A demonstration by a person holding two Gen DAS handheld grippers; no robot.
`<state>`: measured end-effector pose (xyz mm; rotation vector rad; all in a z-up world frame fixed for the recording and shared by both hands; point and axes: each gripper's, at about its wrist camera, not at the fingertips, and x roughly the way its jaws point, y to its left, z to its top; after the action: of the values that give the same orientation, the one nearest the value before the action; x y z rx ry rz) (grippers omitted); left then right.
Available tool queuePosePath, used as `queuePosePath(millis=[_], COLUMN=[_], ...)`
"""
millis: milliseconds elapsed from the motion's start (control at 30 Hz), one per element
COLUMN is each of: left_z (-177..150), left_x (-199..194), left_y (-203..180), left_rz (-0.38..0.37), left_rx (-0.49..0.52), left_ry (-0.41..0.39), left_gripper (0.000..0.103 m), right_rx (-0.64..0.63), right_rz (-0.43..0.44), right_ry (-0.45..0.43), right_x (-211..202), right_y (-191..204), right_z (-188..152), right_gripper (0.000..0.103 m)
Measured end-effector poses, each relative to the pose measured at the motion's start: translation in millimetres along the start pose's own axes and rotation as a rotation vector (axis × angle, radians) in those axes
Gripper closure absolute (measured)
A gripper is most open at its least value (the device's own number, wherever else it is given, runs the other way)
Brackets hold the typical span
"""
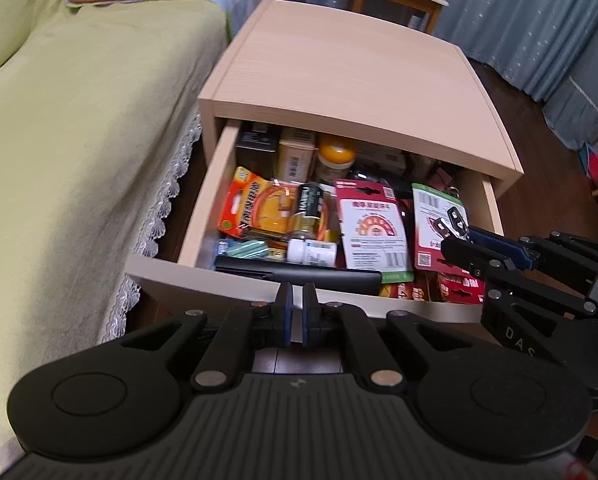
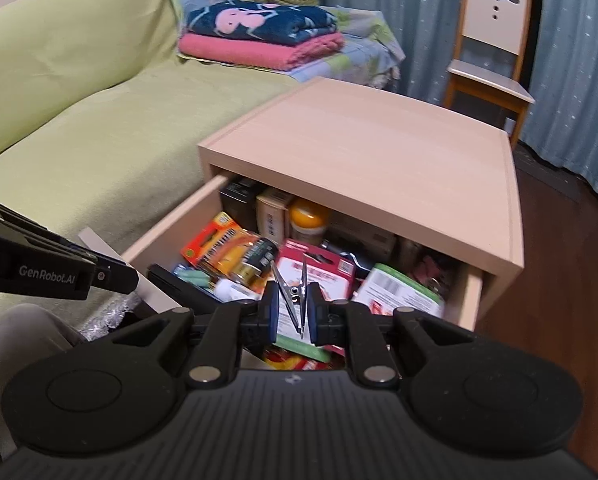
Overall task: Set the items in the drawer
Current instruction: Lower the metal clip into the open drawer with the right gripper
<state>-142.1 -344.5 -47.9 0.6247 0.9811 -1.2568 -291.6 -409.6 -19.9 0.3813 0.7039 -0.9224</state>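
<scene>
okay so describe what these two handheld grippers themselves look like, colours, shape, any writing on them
Both the left gripper and the right gripper are matte black, with ribbed bodies, round side discs, silver pivot rivets and blue-padded jaws. White "GenRobot.AI" lettering marks the left gripper's side; "DAS" shows on the right one's.

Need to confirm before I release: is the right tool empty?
No, the right tool is shut on a metal clip, held between its blue pads above the open drawer.
</scene>
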Motion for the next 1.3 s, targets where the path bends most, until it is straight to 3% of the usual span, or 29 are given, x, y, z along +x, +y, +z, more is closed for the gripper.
queuePosePath(millis=[433,633,733,1000,1300], left_z=[8.0,14.0,15.4,21.7,43.2], left_x=[25.3,33.5,37.5,58.2,77.7], left_y=[-38.1,-45.1,-42.7,-47.2,-57.3], left_rz=[0.043,0.039,0.04,0.036,0.013], left_rx=[0.12,0.145,0.14,0.172,0.205], left_ry=[0.021,0.021,0.021,0.035,0.024], left_gripper=[0.099,0.092,0.081,0.08,0.08], right_rx=[0.091,0.131,0.141,0.202,0.21], right_rz=[-0.052,-0.068,-0.078,-0.145,-0.144], right_ry=[0.009,0.017,0.028,0.044,0.066], right_x=[5.8,13.2,25.6,51.3,90.8], right_y=[-46.5,-63.3,-72.8,-88.6,-113.5], right_z=[-15.7,-20.8,-18.6,-18.7,4.1], right_gripper=[0.091,0.091,0.091,0.091,0.091])
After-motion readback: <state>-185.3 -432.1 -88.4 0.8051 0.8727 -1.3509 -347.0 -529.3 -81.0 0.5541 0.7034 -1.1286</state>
